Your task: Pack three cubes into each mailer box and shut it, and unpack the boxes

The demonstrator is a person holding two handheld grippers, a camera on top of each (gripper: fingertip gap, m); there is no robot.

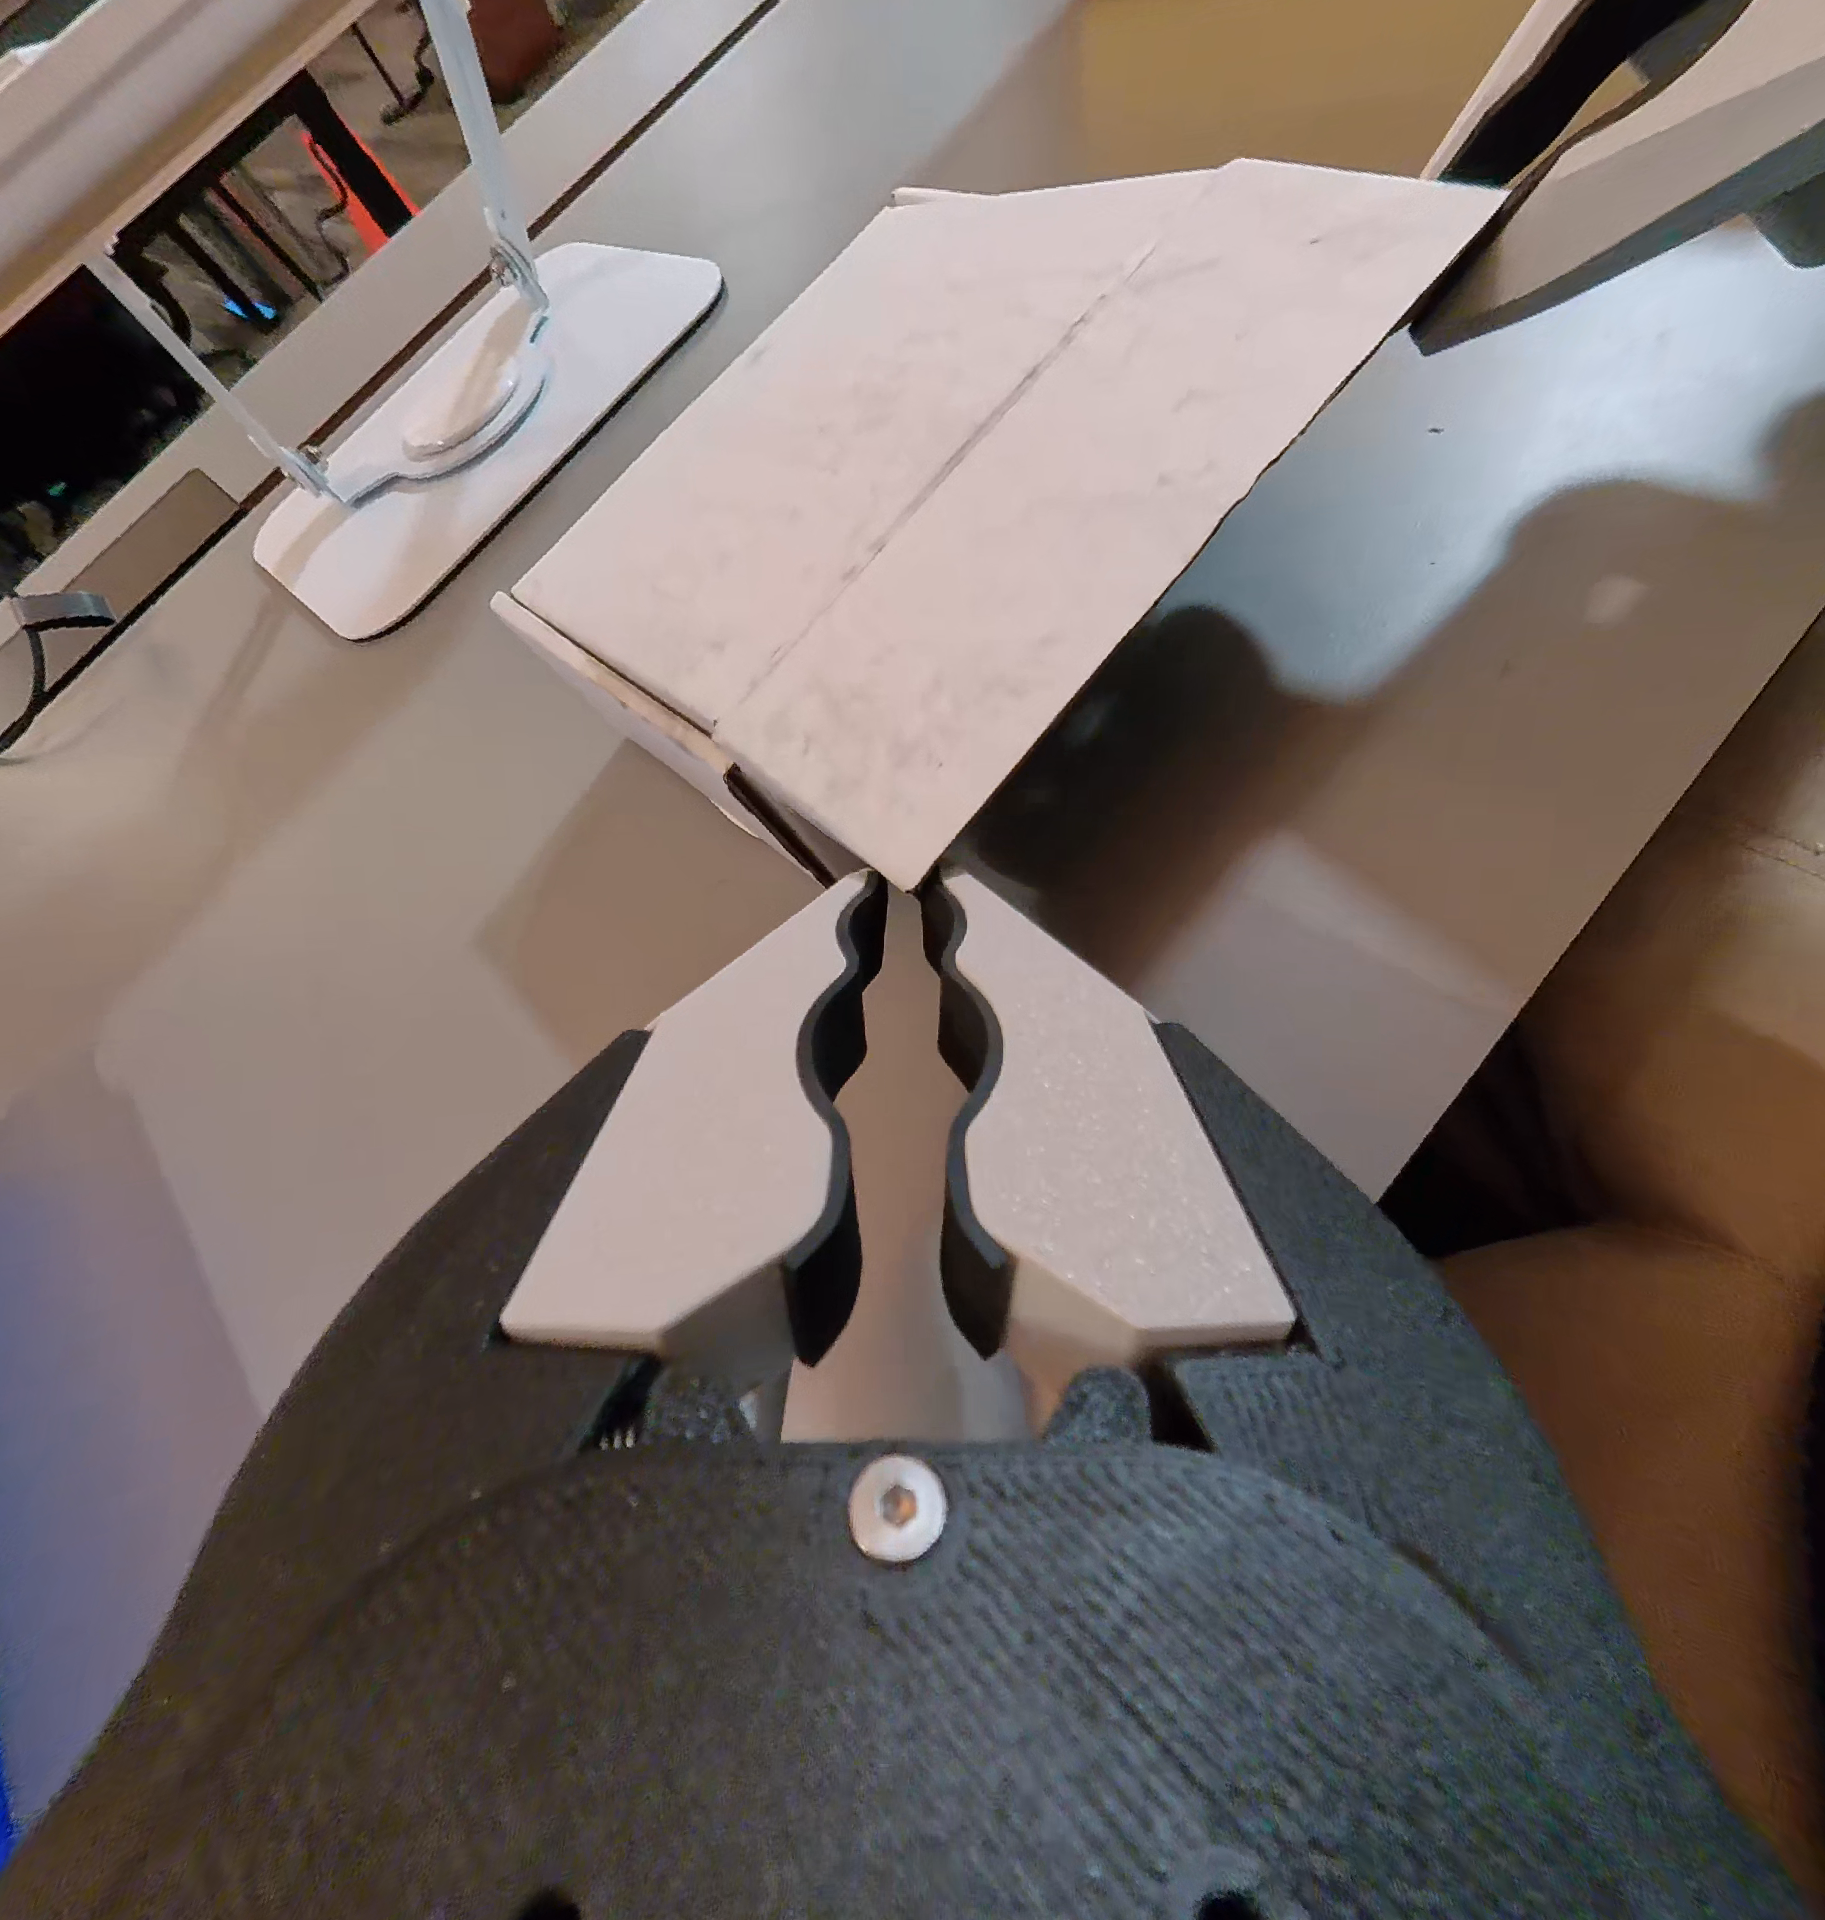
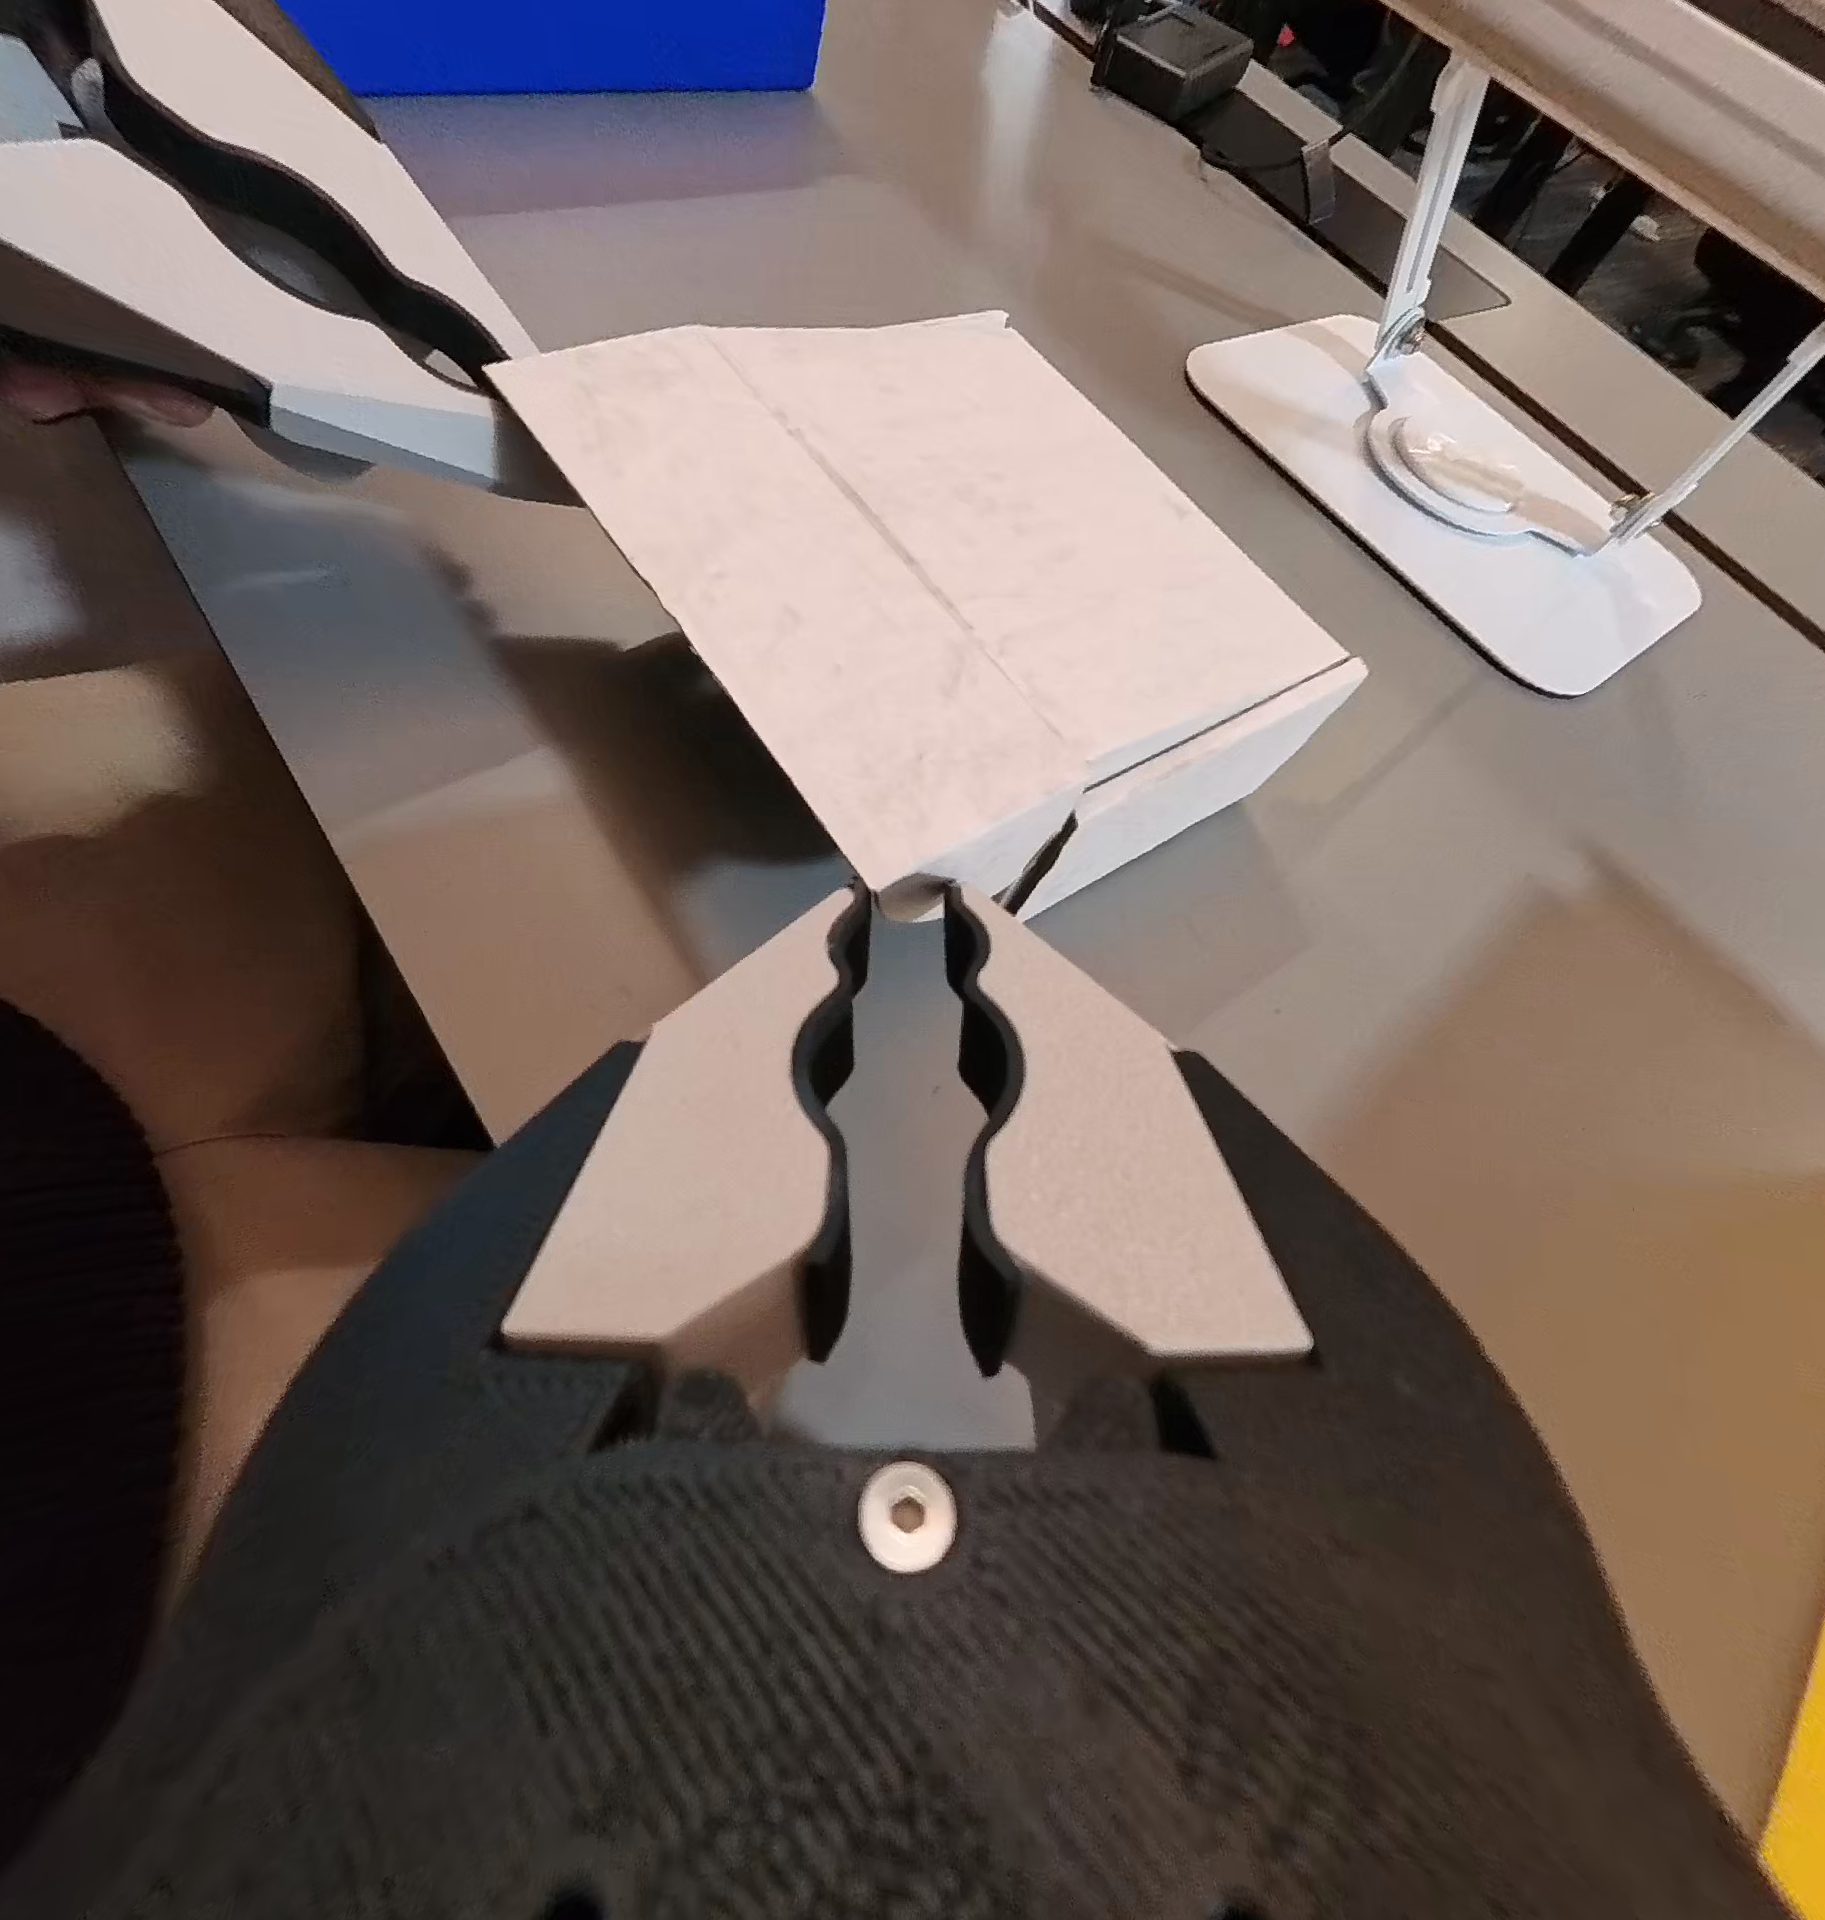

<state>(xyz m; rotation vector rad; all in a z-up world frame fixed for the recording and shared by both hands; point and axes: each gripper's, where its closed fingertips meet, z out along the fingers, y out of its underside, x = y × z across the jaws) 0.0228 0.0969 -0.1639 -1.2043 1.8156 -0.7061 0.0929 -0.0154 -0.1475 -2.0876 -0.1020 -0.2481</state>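
Note:
A white mailer box (image 1: 887, 468) lies on the grey table, its lid down or nearly down and its front flap sticking out toward me. My left gripper (image 1: 903, 896) is shut on the near corner of that flap. My right gripper (image 2: 910, 902) is closed on the flap's other corner, with a bit of white card between its tips. The right wrist view shows the box (image 2: 887, 540) with the left gripper (image 2: 492, 410) at the flap's far left corner. The left wrist view shows the right gripper (image 1: 1484, 234) at the far right corner. No cubes are in view.
A white stand with a flat base (image 1: 492, 436) (image 2: 1448, 520) stands on the table beyond the box. A blue bin (image 2: 575, 42) is at the far left of the table. Something yellow (image 2: 1822, 1714) shows at the lower right. The table's near edge (image 2: 388, 831) runs just under the flap. My hands' fingertips stand some 15 cm from each other.

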